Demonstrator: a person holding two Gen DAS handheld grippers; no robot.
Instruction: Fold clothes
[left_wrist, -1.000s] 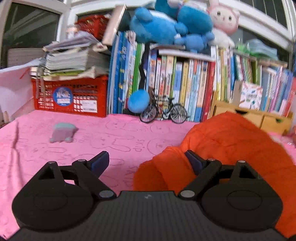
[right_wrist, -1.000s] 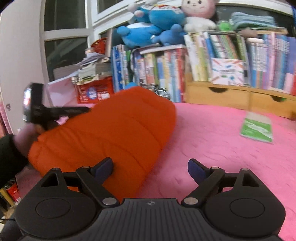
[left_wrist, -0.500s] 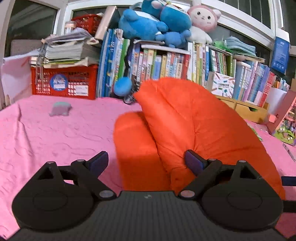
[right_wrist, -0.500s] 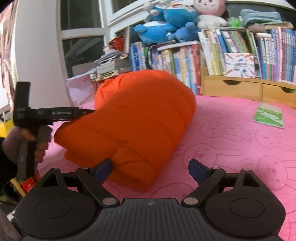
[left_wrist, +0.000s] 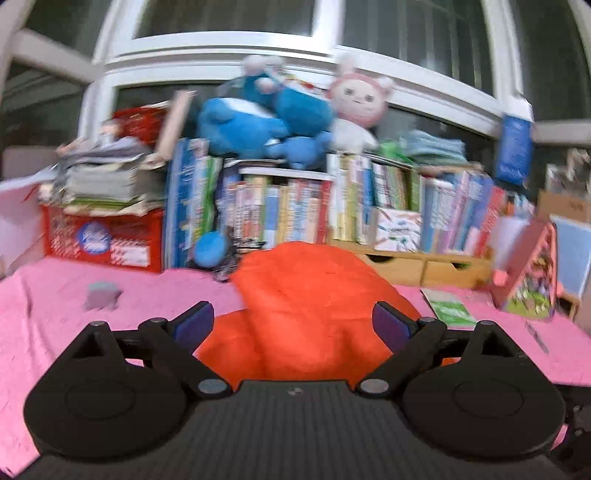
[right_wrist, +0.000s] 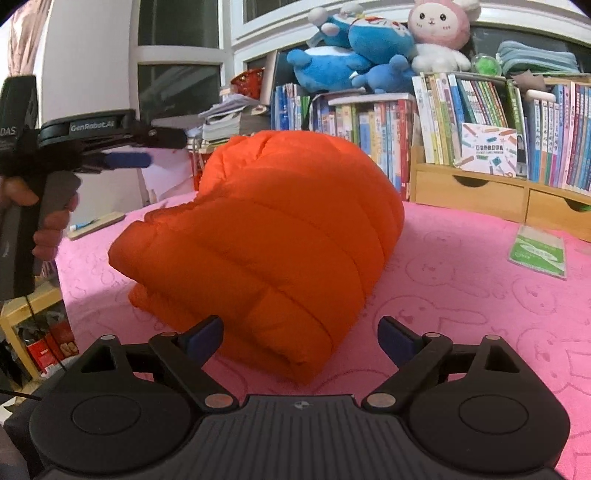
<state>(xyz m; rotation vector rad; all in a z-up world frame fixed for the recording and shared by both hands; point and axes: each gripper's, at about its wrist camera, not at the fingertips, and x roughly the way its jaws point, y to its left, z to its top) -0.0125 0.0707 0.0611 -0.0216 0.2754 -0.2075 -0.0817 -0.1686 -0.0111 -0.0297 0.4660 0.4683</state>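
The orange puffy jacket sits folded in a fat bundle on the pink table. The left hand-held gripper and right hand-held gripper are both wide open, holding nothing. The puffy layers could spring open, because nothing presses them down.

jacket: orange, quilted
cloth: pink, bunny print
crate: red
plush: blue and white
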